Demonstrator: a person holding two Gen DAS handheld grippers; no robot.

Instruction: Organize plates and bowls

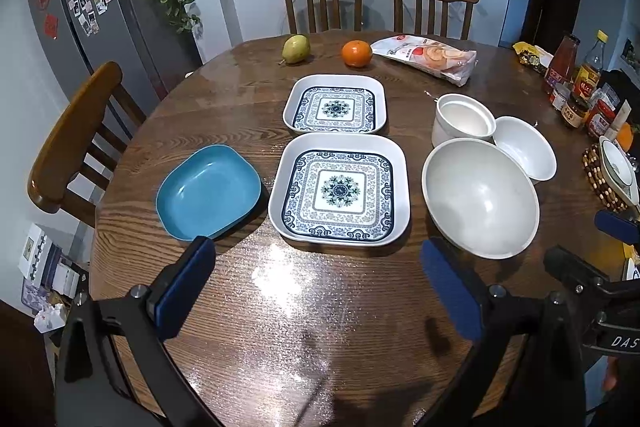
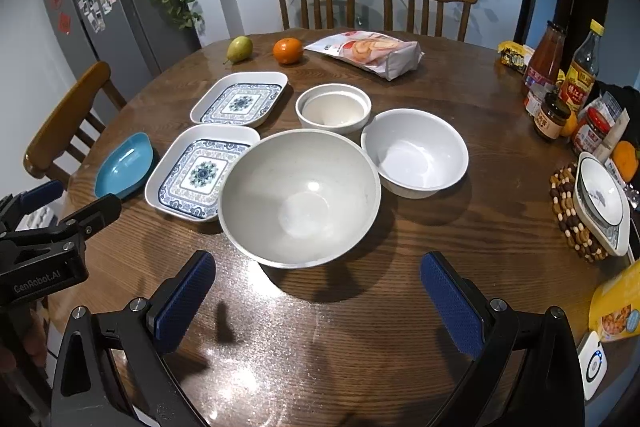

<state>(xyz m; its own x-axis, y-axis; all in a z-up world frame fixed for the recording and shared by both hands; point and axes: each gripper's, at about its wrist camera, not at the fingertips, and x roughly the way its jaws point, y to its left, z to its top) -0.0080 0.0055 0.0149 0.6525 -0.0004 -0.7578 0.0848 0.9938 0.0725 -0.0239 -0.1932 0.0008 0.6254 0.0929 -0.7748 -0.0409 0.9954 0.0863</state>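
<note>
Nothing has yet been lifted: the sorting of plates and bowls is judged to be at its opening step. The left gripper (image 1: pixel 318 291) and right gripper (image 2: pixel 318 301) are held low over the table's (image 2: pixel 360 339) near edge, fingers spread wide and empty. Beside the large grey bowl (image 2: pixel 300 199) lie two patterned plates (image 1: pixel 340 187) and a blue dish (image 1: pixel 208 191); behind it, two white bowls (image 2: pixel 416 151). A stacking grasp is probably called for next.
</note>
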